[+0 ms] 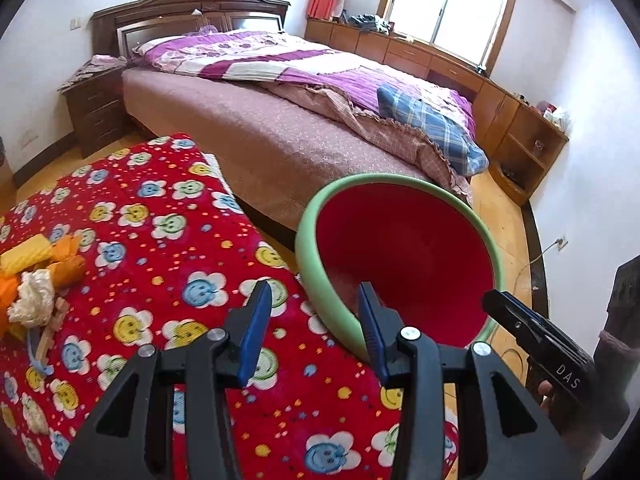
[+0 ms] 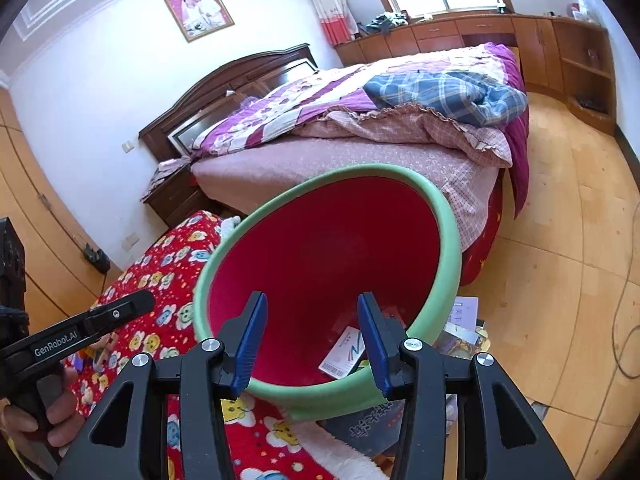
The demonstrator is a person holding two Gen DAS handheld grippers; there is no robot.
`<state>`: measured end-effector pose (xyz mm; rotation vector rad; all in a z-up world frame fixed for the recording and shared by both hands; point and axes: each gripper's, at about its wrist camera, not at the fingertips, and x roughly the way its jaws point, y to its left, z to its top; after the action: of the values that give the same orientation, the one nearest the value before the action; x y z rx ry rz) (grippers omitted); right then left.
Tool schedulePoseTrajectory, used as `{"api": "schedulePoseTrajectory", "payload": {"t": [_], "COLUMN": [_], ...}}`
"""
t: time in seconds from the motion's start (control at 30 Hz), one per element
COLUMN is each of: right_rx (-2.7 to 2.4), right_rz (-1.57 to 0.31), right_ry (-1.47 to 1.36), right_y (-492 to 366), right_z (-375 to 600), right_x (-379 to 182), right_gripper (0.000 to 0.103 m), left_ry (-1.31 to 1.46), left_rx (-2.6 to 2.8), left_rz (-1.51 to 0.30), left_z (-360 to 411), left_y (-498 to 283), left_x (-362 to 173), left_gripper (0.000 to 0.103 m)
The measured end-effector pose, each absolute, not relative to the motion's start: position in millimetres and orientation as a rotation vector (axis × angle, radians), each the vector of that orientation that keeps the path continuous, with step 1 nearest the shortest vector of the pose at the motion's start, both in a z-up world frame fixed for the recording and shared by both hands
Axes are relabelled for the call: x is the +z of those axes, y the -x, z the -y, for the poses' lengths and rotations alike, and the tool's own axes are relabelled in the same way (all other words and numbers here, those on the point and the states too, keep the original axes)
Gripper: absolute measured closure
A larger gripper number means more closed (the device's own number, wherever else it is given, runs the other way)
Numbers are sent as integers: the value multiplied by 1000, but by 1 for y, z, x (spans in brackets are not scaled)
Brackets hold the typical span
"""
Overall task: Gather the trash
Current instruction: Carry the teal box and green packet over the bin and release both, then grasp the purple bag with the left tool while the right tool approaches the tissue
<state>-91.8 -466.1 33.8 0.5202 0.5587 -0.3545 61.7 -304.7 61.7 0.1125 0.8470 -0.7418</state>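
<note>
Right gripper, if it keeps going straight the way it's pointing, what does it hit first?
Most likely the bin: the right gripper points into its red inside, toward a small carton there. Depth is unclear.

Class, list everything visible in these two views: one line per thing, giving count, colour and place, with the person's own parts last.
Bin: one, green rim, red inside, beside blanket.
Card: one, white, inside bin.
Blanket: one, red, flowered, left of bin.
Scraps: small pile, orange, yellow, cream, on blanket.
Bed: one, purple quilt, behind bin.
Papers: several, on floor right of bin.
Left tool: black, blue pads, open, empty.
Right tool: same, open over bin.
Hand: one, holding left tool.
</note>
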Motion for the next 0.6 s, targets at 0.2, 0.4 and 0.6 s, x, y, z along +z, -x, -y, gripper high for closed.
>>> {"api": "schedulePoseTrajectory", "payload": {"t": [0.2,0.4,0.6], "right_rx": [-327,-276,-210], "right_rz": [-558,-575,-589], "right_ry": [-498,-479,-446], "right_y": [91,83,71], "right_z": [447,424,391], "right_x": [43,50,57], "right_gripper": [55,55,55], "left_ry": [-85,-57,-21], "left_rx": [-711,-652,-583], "left_rz": [-826,-817,-817], "left_z": [278,243,201], "left_y": [-57,-55,-57], "left_x": [71,78,80], "left_gripper": [59,59,59]}}
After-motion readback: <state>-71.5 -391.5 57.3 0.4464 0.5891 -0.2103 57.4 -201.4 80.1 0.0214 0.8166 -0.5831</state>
